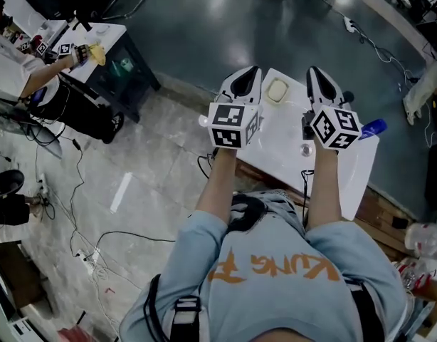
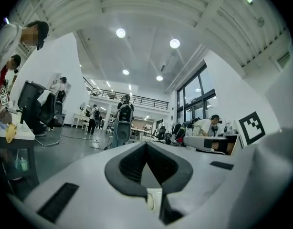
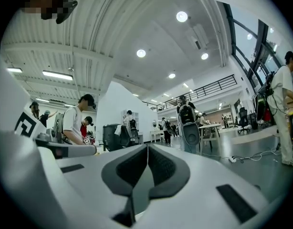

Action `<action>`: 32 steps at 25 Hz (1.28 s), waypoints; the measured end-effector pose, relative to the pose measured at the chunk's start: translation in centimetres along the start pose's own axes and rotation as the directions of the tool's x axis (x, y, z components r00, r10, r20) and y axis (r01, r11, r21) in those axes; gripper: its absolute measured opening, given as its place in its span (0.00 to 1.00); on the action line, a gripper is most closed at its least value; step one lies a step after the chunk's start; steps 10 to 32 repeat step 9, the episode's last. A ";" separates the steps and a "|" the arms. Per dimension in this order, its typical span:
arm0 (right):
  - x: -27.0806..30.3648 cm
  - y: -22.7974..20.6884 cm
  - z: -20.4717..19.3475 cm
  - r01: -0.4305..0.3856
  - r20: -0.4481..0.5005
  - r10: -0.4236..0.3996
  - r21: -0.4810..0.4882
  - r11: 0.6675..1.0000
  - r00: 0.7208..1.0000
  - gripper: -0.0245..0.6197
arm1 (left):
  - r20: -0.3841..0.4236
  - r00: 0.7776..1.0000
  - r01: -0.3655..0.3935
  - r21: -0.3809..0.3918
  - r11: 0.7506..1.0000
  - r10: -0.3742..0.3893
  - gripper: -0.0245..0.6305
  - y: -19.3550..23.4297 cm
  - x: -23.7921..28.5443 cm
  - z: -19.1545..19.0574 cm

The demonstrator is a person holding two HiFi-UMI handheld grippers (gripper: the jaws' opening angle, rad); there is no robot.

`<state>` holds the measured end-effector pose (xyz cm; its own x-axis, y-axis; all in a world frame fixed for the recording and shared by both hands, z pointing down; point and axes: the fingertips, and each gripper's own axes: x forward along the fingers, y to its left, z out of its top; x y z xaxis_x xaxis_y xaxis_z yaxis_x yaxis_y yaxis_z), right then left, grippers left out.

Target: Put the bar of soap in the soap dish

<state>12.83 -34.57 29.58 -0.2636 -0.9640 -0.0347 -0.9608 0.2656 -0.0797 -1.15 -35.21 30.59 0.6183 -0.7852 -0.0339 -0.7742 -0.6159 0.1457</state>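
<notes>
Rounded-rectangular soap dish, pale rim, cream centre, on glossy white table between left gripper and right gripper, both jaws closed, empty.
</notes>
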 end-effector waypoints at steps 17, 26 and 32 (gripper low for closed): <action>1.3 0.2 0.7 -0.043 -0.001 0.043 -0.016 0.999 0.999 0.09 | 0.008 0.998 -0.062 -0.015 0.998 0.062 0.07 1.2 0.5 0.6; 1.3 0.2 0.7 -0.043 -0.001 0.043 -0.016 0.999 0.999 0.09 | 0.008 0.998 -0.062 -0.015 0.998 0.062 0.07 1.2 0.5 0.6; 1.3 0.2 0.7 -0.043 -0.001 0.043 -0.016 0.999 0.999 0.09 | 0.008 0.998 -0.062 -0.015 0.998 0.062 0.07 1.2 0.5 0.6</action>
